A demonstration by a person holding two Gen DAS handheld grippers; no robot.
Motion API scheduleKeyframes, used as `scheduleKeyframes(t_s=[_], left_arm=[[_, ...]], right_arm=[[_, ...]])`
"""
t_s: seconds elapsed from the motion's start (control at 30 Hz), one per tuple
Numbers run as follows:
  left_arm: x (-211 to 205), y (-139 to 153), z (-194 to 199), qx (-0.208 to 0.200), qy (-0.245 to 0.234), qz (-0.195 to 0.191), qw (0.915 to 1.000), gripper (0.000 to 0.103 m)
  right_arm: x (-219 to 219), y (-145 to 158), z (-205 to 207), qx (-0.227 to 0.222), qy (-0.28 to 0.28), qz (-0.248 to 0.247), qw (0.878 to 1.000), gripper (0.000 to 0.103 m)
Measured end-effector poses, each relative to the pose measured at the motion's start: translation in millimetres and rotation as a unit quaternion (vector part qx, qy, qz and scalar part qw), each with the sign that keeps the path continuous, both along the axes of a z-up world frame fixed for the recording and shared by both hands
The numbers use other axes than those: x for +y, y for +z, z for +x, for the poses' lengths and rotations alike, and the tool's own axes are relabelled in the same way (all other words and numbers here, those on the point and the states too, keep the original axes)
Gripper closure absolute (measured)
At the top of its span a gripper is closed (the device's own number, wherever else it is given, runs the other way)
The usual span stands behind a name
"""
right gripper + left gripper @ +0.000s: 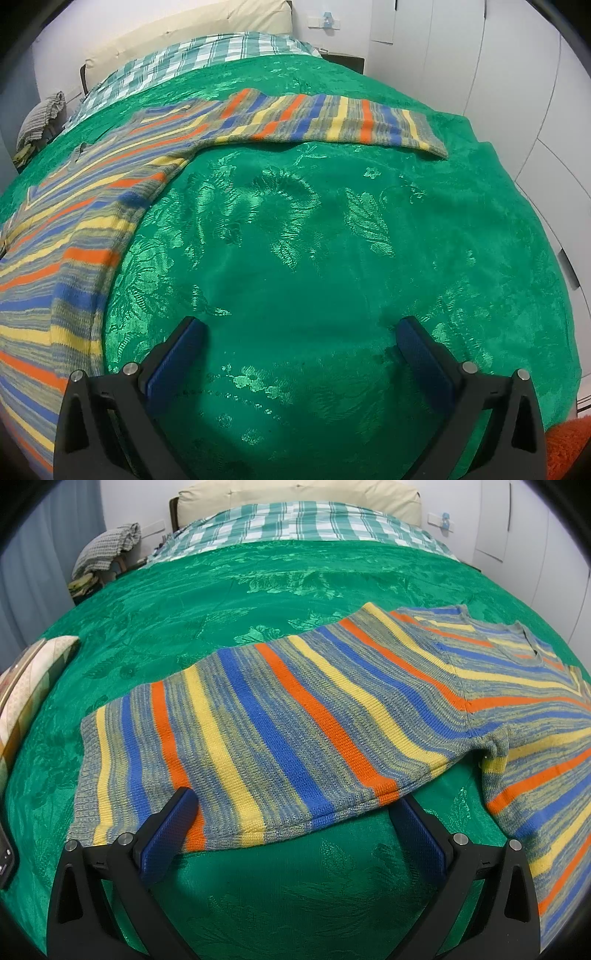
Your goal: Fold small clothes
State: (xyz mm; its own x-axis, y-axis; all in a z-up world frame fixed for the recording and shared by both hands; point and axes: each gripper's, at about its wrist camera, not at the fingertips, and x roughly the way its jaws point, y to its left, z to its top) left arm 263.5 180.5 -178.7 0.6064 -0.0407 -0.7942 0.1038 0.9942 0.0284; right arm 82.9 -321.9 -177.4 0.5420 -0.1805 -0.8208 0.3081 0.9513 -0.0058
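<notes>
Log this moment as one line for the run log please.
stage: pre-fold | striped sweater flat on green bedspread | left gripper open at sleeve edge | right gripper open

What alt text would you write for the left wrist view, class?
An open left gripper hovers at the near edge of a striped sweater's sleeve, spread flat on a green bedspread. A plaid blanket lies beyond.

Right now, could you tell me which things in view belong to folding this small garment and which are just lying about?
Part of the job:
- striped sweater, spread flat with sleeves out
- left gripper, open at the near sleeve's edge
- right gripper, open over bare bedspread

Just lying about:
- green bedspread
- checked blanket
- cream headboard cushion
- grey cloth heap
- patterned cushion
</notes>
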Motion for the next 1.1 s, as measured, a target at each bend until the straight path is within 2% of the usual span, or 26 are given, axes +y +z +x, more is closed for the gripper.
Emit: scheduleKeyframes(t_s=[0.3, 0.43, 0.5, 0.63, 0.73, 0.83, 0.93, 1.03, 1.1], left_arm=[[3, 0, 2, 0.002, 0.002, -0.004, 1.0, 0.0], [5, 12, 2, 0.048, -0.007, -0.014, 0.9988, 0.001], [8, 25, -11, 0.056, -0.015, -0.03, 0.9979, 0.001], [5, 55, -48, 0.035, -0.03, -0.068, 0.9967, 0.001], [-7, 73, -80, 0.002, 0.004, -0.091, 0.9958, 0.001], [-28, 78, -107, -0.023, 0.031, -0.119, 0.9921, 0.001], [-52, 67, -125, -0.024, 0.057, -0.089, 0.9941, 0.001], [-64, 50, -138, 0.0, 0.065, -0.059, 0.9961, 0.001], [-71, 48, -146, -0.001, 0.057, -0.047, 0.9972, 0.001]], right_arm=[[0, 0, -2, 0.001, 0.006, 0.002, 1.0, 0.0], [-1, 1, -1, 0.006, 0.01, 0.005, 1.0, 0.0], [-3, 4, 0, 0.016, 0.019, 0.013, 1.0, 0.0], [-13, 14, -5, 0.006, 0.016, 0.048, 0.999, 0.0], [-19, 24, -5, -0.017, 0.002, 0.075, 0.997, 0.001], [-13, 40, -5, -0.051, 0.012, 0.057, 0.997, 0.001], [-2, 53, -8, -0.078, 0.035, 0.038, 0.996, 0.001], [4, 51, -13, -0.072, 0.051, 0.042, 0.995, 0.001], [1, 50, -17, -0.072, 0.048, 0.054, 0.995, 0.001]])
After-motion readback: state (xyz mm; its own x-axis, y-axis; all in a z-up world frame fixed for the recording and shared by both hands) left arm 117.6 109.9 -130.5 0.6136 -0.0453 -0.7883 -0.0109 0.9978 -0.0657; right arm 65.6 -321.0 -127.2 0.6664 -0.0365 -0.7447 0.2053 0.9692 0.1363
